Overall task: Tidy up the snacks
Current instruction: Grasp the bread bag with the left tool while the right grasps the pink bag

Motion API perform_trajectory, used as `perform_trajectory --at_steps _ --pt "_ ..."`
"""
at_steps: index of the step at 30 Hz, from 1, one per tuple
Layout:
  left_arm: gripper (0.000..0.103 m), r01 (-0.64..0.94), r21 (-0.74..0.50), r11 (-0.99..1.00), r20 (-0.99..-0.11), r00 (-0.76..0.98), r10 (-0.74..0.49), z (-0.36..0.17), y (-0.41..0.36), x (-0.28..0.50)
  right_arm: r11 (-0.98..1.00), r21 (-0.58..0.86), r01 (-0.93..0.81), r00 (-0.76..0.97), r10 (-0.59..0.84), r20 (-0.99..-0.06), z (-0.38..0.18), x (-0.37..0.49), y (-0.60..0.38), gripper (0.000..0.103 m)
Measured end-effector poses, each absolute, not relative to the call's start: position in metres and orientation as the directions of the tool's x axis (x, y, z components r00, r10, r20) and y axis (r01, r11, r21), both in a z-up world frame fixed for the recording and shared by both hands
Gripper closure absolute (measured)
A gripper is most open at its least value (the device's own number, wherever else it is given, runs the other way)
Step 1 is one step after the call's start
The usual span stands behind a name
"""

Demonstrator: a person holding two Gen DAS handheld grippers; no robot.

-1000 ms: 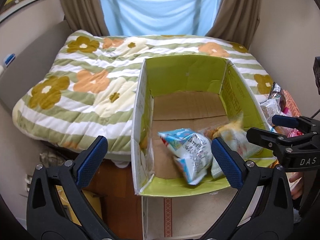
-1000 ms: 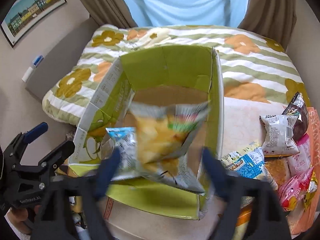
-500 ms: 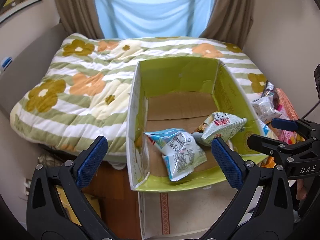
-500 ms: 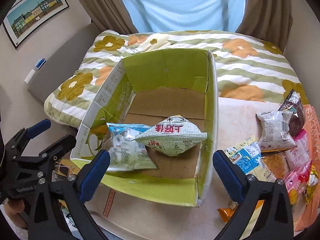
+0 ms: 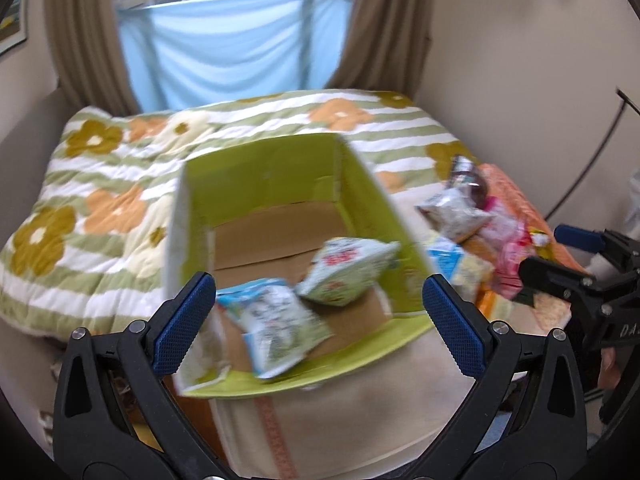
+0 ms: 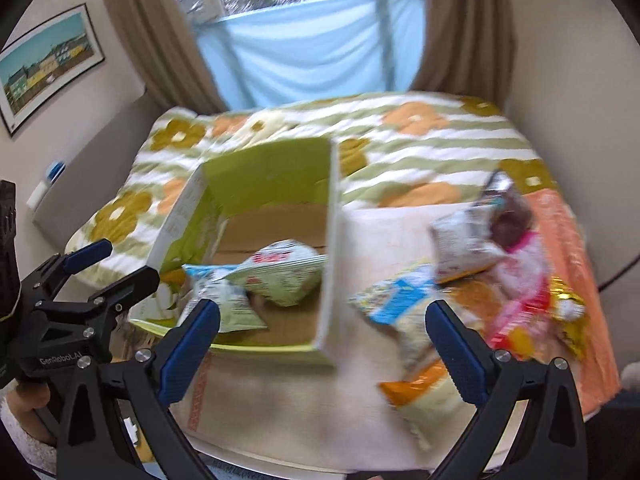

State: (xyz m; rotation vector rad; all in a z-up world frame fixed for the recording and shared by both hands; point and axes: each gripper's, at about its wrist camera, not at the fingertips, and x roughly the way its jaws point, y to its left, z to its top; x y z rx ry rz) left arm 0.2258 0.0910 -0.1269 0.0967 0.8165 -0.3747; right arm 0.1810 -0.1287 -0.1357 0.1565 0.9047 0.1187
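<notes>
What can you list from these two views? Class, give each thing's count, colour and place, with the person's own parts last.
box: one, green outside, brown floor, near the bed.
bags in the box: two, pale green and blue-white, lying on its floor.
loose bags: a pile, mixed colours, right of the box; count unclear.
quilt: one, green-striped with flowers, on the bed.
curtains: two, brown, beside the window.
picture: one, left wall.
left tool: open, empty.
right tool: open, empty.

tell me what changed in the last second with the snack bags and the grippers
The right gripper let go of the green-white bag, which dropped into the box against the blue bag; both views swung toward the snack pile. The left gripper stayed open and empty.
</notes>
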Motion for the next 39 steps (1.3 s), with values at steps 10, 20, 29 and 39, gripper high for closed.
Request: perform_trajectory --at_steps 10,20,29,39 --pt "0.001 0.539 -0.068 0.840 -0.763 0.514 -0.392 -0.141 -0.029 0.189 0.991 0.113 0.066 0.620 0.048 -0.783 -0.142 0.143 -0.242 0.001" --pt "0.001 0.564 -0.032 0.825 -0.833 0.441 -0.334 -0.191 -0.130 0.165 0.983 0.126 -0.130 0.594 0.179 -0.785 -0.173 0.132 -0.322 0.001" --pt "0.001 0.639 0.078 0.765 -0.883 0.400 -0.244 -0.238 -0.174 0.160 0.926 0.137 -0.352 0.523 0.316 -0.792 -0.216 0.149 -0.345 0.001" --pt "0.001 0.722 0.145 0.677 -0.896 0.386 -0.220 -0.280 -0.192 0.171 0.873 0.124 -0.473 0.472 0.369 -0.801 -0.251 0.175 -0.334 0.001"
